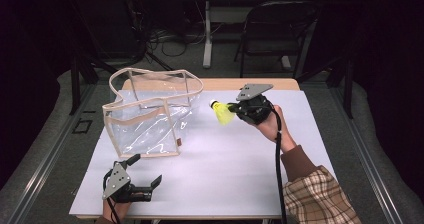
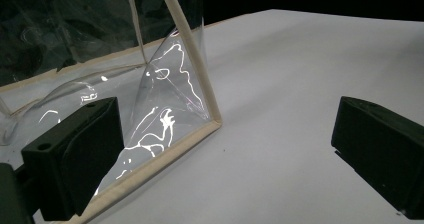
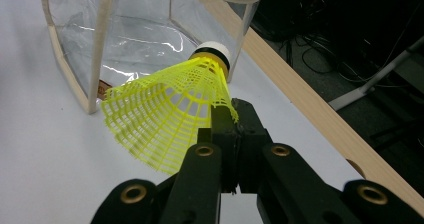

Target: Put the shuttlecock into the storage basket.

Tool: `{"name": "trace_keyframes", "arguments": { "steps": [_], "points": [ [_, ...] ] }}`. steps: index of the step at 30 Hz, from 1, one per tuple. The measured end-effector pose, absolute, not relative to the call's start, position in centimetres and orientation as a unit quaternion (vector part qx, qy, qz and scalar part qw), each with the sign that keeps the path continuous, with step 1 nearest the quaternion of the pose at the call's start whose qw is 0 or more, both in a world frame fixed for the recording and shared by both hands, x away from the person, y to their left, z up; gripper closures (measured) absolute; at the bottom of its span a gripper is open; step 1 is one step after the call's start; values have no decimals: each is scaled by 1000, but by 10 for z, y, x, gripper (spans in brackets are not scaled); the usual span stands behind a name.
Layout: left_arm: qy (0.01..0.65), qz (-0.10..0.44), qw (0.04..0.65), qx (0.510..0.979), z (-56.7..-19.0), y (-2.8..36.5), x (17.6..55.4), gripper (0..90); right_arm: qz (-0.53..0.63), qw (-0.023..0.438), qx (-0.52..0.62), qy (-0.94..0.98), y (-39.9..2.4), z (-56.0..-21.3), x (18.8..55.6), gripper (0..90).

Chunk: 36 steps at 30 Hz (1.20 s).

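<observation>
In the high view, a yellow plastic shuttlecock (image 1: 222,113) is held clear of the desk (image 1: 240,154) by the right hand-held gripper (image 1: 234,107), whose jaws are pinched on the rim of the skirt. Its long axis lies roughly level, the white cork pointing left toward the clear tote bag (image 1: 150,111), which stands upright just beside it with its cream-trimmed mouth open upward. The bag's rim is judged to stand between the shuttlecock and the inside, so the coming move turns on clearing that rim. The left hand-held gripper (image 1: 148,171) rests near the desk's front edge, well apart from the shuttlecock and nearer the bag's lower corner, its jaws wide and empty.

In the left gripper view, the bag's bottom corner (image 2: 212,118) is seen between the two spread jaws, untouched.

In the right gripper view, the shuttlecock's mesh skirt (image 3: 165,111) is clamped at its edge, the cork (image 3: 214,54) aimed at the bag's near wall (image 3: 130,39).
</observation>
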<state>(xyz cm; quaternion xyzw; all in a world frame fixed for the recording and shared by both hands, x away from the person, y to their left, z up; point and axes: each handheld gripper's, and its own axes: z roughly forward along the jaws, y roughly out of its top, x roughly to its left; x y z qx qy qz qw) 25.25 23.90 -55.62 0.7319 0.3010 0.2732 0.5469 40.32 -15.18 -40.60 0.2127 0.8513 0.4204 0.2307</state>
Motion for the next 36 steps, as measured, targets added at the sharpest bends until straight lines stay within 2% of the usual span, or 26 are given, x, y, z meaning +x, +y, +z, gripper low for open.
{"name": "trace_keyframes", "arguments": {
  "steps": [36],
  "points": [
    [302,277,548,729,-556,240,253,2,424,249,230,840,-155,-372,412,900]
  ]
}}
